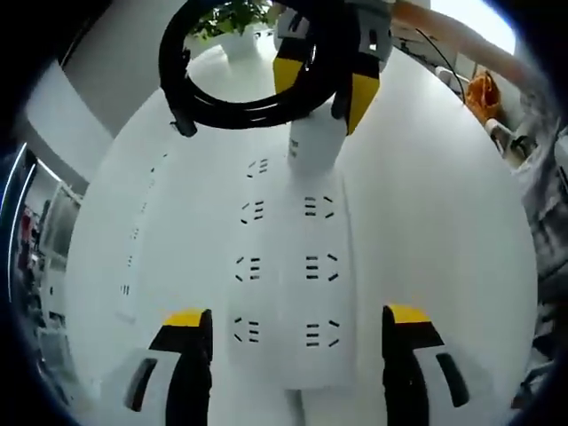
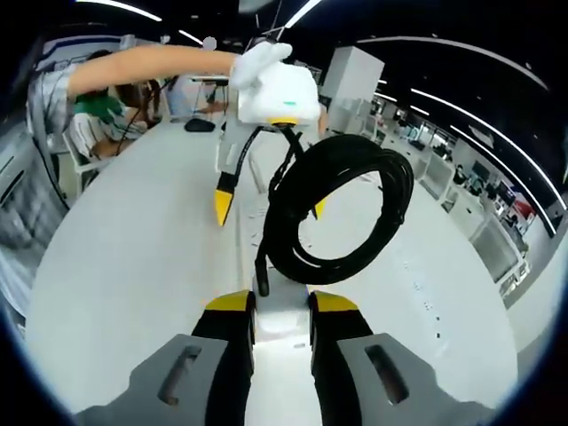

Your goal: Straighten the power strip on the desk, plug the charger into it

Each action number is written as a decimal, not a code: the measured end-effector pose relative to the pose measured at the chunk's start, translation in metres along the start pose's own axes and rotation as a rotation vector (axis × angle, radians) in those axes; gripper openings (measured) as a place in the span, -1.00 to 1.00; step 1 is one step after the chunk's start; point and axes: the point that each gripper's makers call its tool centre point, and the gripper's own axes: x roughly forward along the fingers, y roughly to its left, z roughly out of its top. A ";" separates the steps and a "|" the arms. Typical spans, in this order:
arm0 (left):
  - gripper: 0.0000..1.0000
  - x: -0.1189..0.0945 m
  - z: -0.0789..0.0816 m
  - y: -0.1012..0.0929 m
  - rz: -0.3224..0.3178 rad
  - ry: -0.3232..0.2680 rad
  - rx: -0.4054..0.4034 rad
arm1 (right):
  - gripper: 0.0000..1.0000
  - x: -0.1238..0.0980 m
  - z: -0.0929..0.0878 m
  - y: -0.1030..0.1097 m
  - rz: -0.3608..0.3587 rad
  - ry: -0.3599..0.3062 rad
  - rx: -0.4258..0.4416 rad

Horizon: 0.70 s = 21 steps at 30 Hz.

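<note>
White and broad, the surface point(image 1: 444, 222) carries a long white plastic power strip point(image 1: 288, 293) with two rows of sockets, lying lengthwise away from the left gripper point(image 1: 297, 342). Nearest in the left gripper view, that gripper's black, yellow-tipped jaws stand wide apart, one on either side of the strip's near end and touching nothing that I can make out; my guess is they straddle it to nudge it straight or steady it.

At the strip's far end, the right gripper point(image 1: 319, 93) comes down from above with its jaws closed around the strip's white end piece, where the cord leaves. A black coiled rubber cable point(image 1: 235, 98) hangs looped beside those jaws, lifted clear of the surface, probably so it will not drag while the strip is aligned.

From the right gripper view, the right gripper point(image 2: 282, 306) has its jaws nearly together, pinching that white end, with the coil point(image 2: 342, 209) looping just above. Farther off, the left gripper point(image 2: 266, 204) hangs open over the strip. No charger can be identified. Beyond are a small green potted plant point(image 1: 232, 27) and seated people at another table.
</note>
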 end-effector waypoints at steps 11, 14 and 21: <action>0.52 0.007 -0.005 0.000 -0.070 0.055 -0.057 | -0.56 -0.001 0.000 -0.002 -0.004 0.004 -0.004; 0.47 0.009 -0.009 0.000 -0.071 0.081 -0.059 | -0.56 -0.001 0.000 -0.003 -0.003 0.002 -0.003; 0.34 0.009 -0.011 0.006 -0.066 0.104 -0.056 | -0.56 -0.001 0.001 -0.003 -0.006 -0.019 0.006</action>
